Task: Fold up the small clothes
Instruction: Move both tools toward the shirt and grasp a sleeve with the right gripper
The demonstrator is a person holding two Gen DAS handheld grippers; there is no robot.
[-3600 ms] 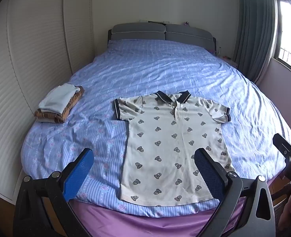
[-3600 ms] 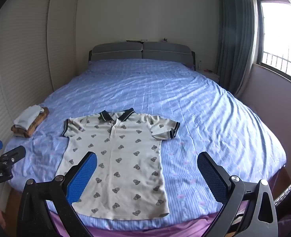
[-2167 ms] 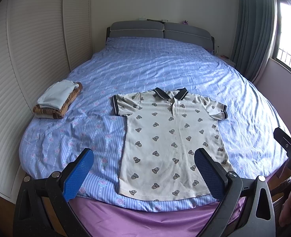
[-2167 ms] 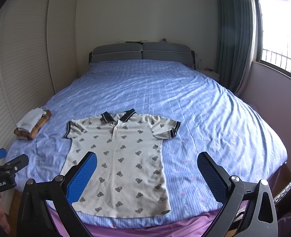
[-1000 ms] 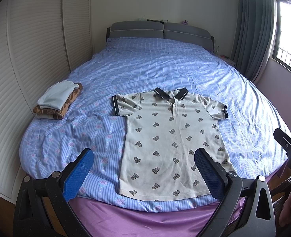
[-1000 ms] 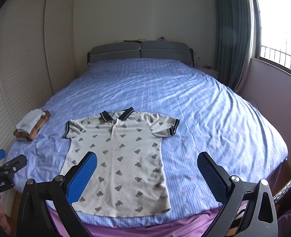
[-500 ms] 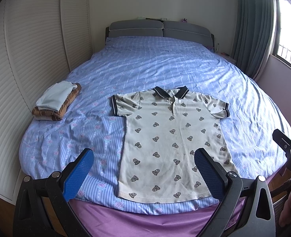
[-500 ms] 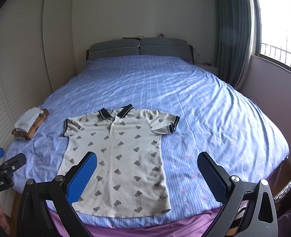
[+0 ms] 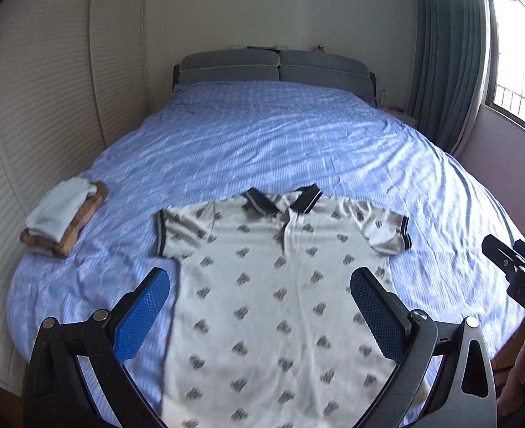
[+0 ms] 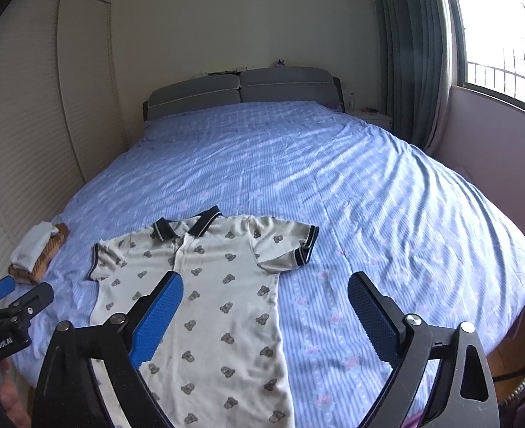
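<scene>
Left wrist view: polo shirt (image 9: 280,285) flat on bed (image 9: 298,135).

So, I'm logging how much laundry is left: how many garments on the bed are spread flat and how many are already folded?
Spread flat: 1, the polo shirt.
Folded: at least 2, the white piece on top of the brown piece; more may be hidden beneath.
Total: at least 3 on the bed.

1. The bed (image 9: 298,142), under a creased blue striped sheet, has a grey headboard (image 9: 273,67) at its far end.
2. A polo shirt (image 9: 280,278) lies flat near the front edge, collar toward the headboard.
3. A pile of folded clothes (image 9: 62,217) sits at the left edge, well apart from the shirt.
</scene>
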